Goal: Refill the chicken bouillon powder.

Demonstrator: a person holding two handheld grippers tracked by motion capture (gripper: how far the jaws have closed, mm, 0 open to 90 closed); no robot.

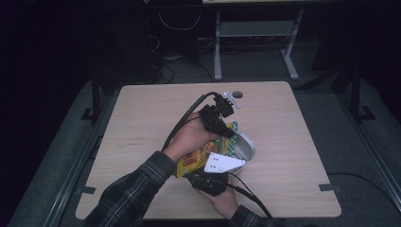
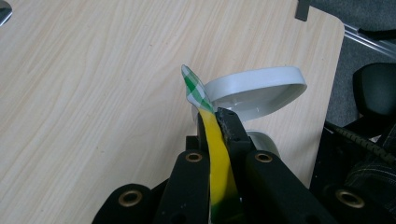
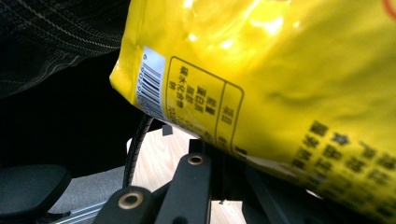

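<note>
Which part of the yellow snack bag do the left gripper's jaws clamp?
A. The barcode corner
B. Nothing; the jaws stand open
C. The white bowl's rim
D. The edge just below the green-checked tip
D: in the left gripper view the left gripper pinches the yellow bag right under its green-checked tip, in front of the white bowl.
</note>
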